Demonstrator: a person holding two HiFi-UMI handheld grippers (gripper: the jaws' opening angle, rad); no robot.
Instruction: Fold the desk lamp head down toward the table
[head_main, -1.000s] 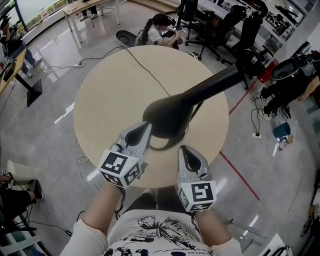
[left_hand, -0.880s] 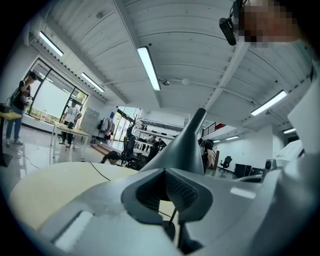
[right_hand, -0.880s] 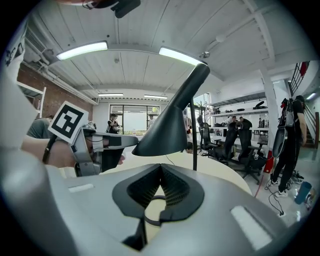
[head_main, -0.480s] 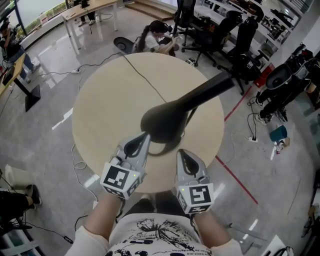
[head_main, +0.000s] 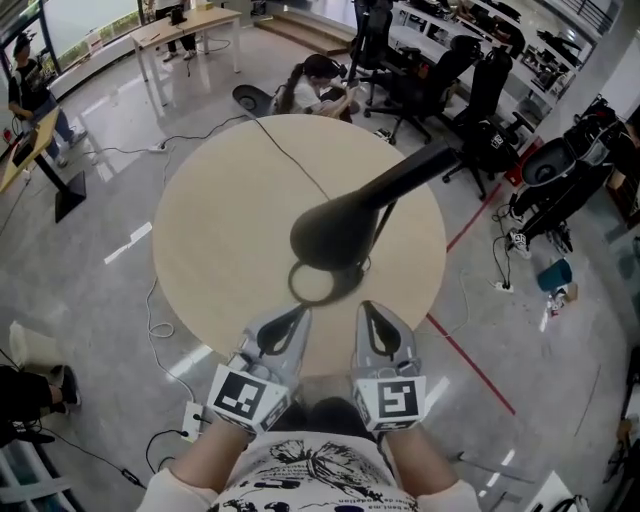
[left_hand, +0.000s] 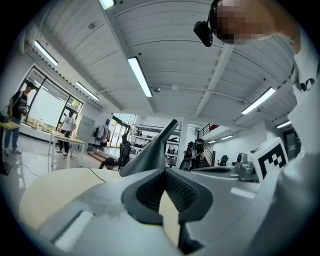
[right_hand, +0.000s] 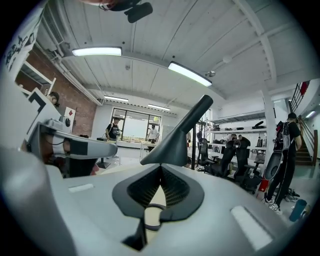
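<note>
Two hand-held grey grippers sit side by side at the near edge of a round beige wooden table (head_main: 215, 215), one in each of the person's hands. The left gripper (head_main: 292, 322) (left_hand: 165, 171) has its fingers closed tip to tip with nothing between them, and a square-marker cube (head_main: 248, 397) at its rear. The right gripper (head_main: 372, 316) (right_hand: 160, 167) also has its fingers pressed together at the tips, empty, with its own marker cube (head_main: 392, 398) behind. The black oval desk lamp head (head_main: 335, 235) (left_hand: 150, 155) (right_hand: 172, 147) is raised above the middle of the table. It lies just beyond both sets of fingertips and stands apart from them in the head view. A straight black lamp arm (head_main: 405, 178) runs from the head up toward the far right rim of the table. A thin black ring (head_main: 292, 283) lies flat on the table, between the lamp head and the fingertips. A thin dark cable (head_main: 295, 155) crosses the table from the lamp to the far edge. Around the table is a glossy grey floor with a red line (head_main: 470, 365), and several black office chairs (head_main: 440, 60) stand beyond the table.
</note>
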